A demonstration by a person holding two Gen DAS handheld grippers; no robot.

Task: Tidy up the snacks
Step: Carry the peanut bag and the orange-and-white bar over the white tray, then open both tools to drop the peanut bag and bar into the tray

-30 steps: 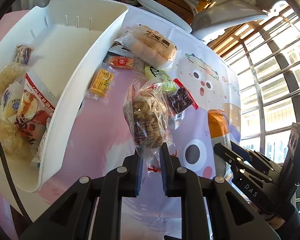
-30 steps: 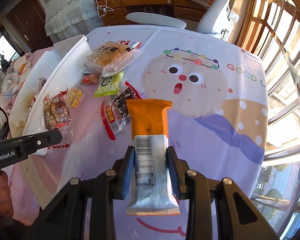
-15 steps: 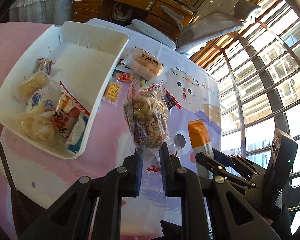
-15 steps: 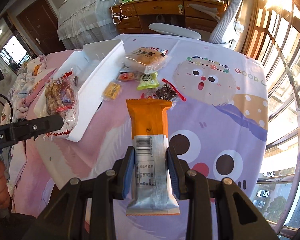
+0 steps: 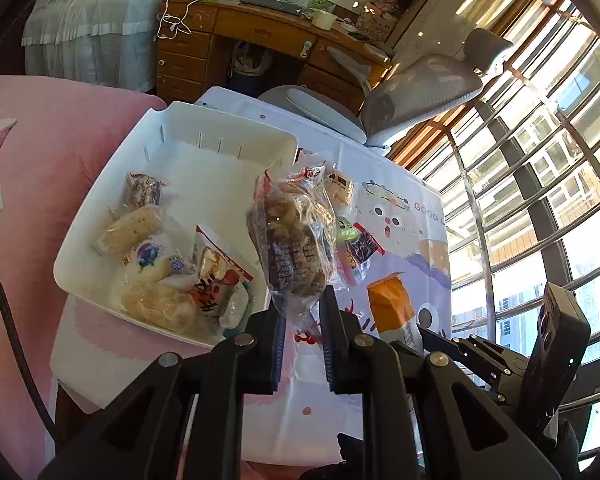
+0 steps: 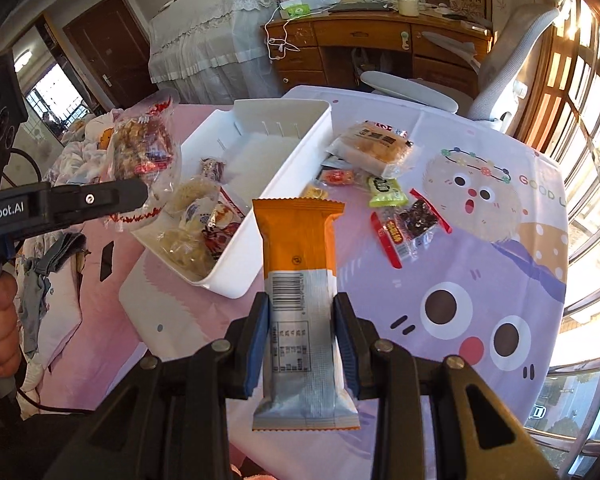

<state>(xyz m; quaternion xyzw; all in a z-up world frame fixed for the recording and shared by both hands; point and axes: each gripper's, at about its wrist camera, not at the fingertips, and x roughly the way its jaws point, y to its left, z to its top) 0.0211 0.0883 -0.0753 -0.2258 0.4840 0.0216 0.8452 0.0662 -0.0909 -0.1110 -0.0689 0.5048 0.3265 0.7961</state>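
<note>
Above the bench:
Left tool: clamped on clear bag of brown snacks
Right tool: gripping orange-and-silver snack bar
White tray: at 11 o'clock

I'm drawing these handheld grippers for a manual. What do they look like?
Both are black, angular linkage frames with silver pivot screws and ribbed blue pads on the fingers. The left gripper has white lettering ending "Robot.AI" along its side, a boxy black block with round lenses, and a black cable trailing off. No sleeve shows.
</note>
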